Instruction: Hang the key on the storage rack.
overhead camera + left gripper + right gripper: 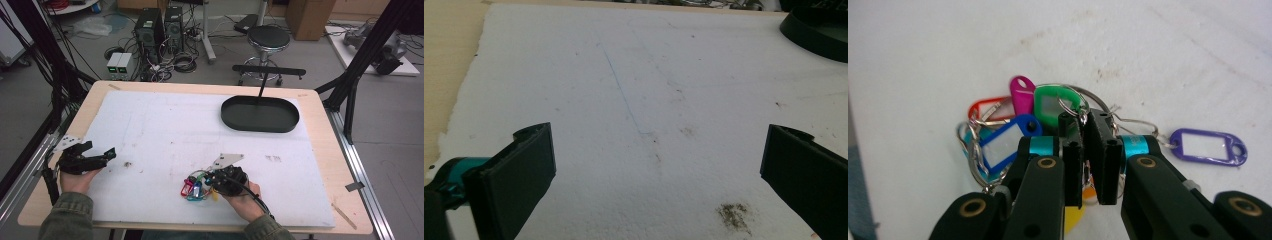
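Note:
A bunch of coloured plastic key tags (195, 187) on wire rings lies on the white sheet near the table's front edge. In the right gripper view I see a green tag (1055, 102), a blue tag (1003, 142), a magenta tag (1021, 90), a red tag (988, 109) and a purple tag (1208, 146) off to the right. My right gripper (1082, 120) (209, 181) is shut, its tips pinching a wire ring beside the green tag. At the left edge of the table my left gripper (102, 149) (656, 165) is held open over bare sheet, nothing between its jaws.
A black oval tray (260, 115) (819, 35) sits at the back right of the white sheet (165, 130). A dark smudge (734, 215) marks the sheet just ahead of the left gripper. Bare wooden table (345, 165) borders the sheet on all sides.

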Demonstrator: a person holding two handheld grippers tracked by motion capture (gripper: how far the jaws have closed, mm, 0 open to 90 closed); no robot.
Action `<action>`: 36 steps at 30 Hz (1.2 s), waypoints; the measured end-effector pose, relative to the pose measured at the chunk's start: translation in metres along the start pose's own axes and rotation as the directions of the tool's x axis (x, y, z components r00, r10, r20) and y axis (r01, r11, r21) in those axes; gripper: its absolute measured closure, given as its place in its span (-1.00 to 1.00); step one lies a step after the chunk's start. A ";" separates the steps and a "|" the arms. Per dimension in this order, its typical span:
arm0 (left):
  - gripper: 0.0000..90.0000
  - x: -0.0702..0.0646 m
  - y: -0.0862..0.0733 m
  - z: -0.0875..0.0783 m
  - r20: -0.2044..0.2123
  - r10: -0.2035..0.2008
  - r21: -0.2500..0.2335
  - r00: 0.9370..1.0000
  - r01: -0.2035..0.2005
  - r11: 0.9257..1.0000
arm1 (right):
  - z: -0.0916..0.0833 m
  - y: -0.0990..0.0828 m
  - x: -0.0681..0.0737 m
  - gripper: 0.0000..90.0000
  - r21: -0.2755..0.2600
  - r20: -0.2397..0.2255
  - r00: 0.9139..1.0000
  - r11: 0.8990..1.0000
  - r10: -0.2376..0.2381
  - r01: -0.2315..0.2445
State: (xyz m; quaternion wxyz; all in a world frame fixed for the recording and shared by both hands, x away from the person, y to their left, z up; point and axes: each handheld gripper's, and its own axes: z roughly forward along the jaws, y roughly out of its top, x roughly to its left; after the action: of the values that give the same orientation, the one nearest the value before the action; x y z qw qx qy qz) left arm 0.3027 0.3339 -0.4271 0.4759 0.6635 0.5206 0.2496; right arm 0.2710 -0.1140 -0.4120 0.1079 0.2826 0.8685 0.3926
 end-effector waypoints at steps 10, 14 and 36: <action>-0.96 0.000 0.000 0.000 -0.003 0.003 -0.001 1.000 -0.003 1.000 | -0.025 0.007 -0.012 0.89 -0.114 -0.042 0.996 0.990 0.078 -0.082; -0.96 0.000 0.000 0.000 -0.005 0.004 -0.001 1.000 -0.004 1.000 | -0.032 0.010 -0.014 0.89 -0.146 -0.052 0.994 0.984 0.098 -0.105; -0.96 0.000 0.000 0.001 0.008 0.008 0.006 1.000 -0.008 1.000 | -0.067 0.040 -0.034 0.89 -0.233 -0.051 0.991 0.963 0.126 -0.135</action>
State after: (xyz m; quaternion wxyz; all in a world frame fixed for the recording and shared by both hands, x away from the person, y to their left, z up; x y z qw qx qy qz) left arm 0.3032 0.3333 -0.4276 0.4749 0.6679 0.5169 0.2475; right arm 0.2878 -0.1543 -0.3387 0.0992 0.3173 0.7970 0.5042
